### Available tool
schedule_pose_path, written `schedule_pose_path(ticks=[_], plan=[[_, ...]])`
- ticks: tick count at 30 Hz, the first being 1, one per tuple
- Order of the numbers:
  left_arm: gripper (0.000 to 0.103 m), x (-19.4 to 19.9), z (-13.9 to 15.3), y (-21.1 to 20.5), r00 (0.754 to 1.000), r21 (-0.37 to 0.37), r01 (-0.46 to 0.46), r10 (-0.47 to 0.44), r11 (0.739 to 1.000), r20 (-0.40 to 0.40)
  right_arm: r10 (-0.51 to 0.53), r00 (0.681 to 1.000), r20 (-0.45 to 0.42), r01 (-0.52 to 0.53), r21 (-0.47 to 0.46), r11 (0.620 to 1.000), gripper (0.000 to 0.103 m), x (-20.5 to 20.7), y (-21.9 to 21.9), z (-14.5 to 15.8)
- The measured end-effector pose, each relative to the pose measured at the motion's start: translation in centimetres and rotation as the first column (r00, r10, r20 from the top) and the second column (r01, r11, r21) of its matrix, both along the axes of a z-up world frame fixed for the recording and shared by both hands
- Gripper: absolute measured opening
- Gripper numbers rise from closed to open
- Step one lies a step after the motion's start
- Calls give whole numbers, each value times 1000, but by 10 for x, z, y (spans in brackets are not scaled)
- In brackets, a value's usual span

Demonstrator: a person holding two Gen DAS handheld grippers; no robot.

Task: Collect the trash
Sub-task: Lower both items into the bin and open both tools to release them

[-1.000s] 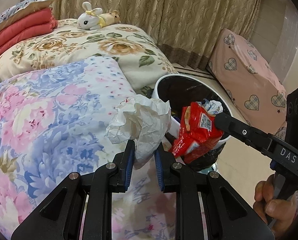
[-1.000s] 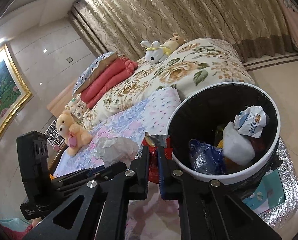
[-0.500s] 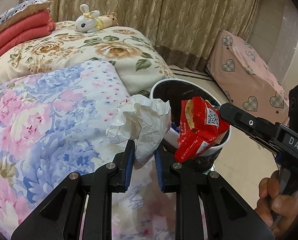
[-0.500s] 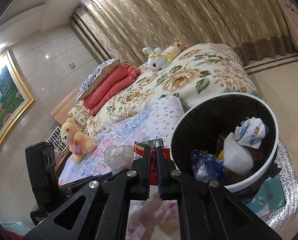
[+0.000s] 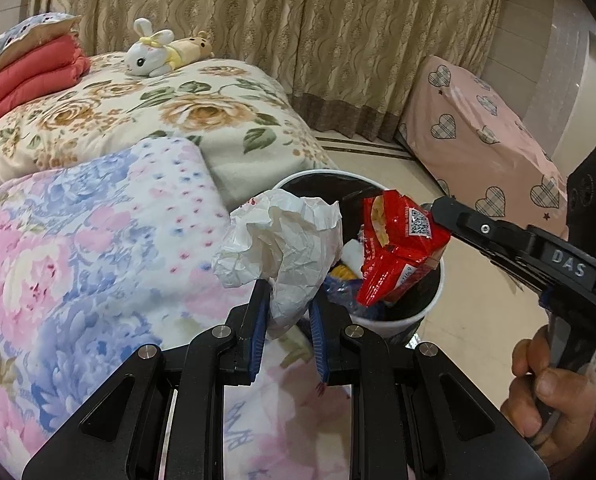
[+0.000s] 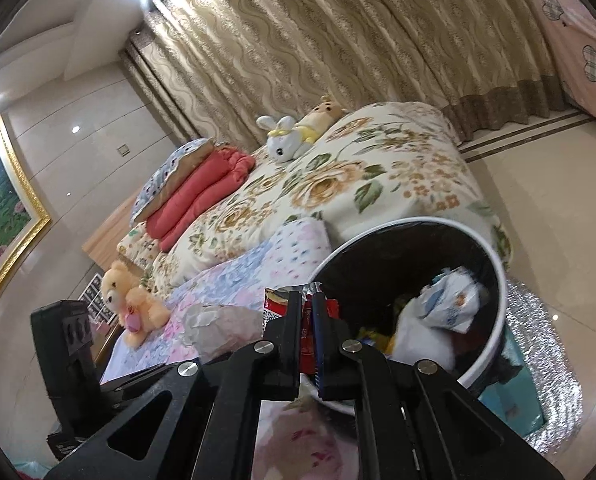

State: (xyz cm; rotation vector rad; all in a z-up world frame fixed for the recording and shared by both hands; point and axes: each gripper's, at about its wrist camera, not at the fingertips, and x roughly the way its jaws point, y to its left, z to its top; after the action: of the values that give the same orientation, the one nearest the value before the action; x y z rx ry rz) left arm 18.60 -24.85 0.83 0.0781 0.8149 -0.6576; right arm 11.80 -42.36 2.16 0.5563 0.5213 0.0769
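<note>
The left gripper has its blue-padded fingers clamped on the lower end of a crumpled white paper wad, which stands up above the edge of the bed and just beside the near rim of the trash bin. The right gripper has its fingers pressed together on a red snack packet, held over the open mouth of the bin. The bin, white-rimmed with a black liner, stands on the floor against the bed's side and already contains wrappers and a white crumpled packet. A hand grips the right tool's handle. A plush rabbit lies on the floral blanket beyond.
</note>
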Motion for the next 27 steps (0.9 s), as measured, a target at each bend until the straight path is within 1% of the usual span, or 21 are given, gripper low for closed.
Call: schedule_pose_path(ticks=[4, 9, 18, 27], plan=[[19, 4, 0, -14, 1000, 12, 22, -22, 1000, 2, -37, 999, -16, 37, 3, 999, 4, 3, -16, -5], [19, 11, -3, -30, 999, 33, 44, -44, 998, -4, -59, 998, -18, 59, 2, 998, 4, 7, -28, -5], [19, 17, -6, -47, 998, 50, 65, -64, 997, -8, -76, 997, -24, 76, -5, 997, 4, 19, -38, -6], [19, 22, -9, -57, 997, 62, 73, -72, 995, -11, -74, 996, -50, 74, -10, 997, 4, 30, -40, -12]])
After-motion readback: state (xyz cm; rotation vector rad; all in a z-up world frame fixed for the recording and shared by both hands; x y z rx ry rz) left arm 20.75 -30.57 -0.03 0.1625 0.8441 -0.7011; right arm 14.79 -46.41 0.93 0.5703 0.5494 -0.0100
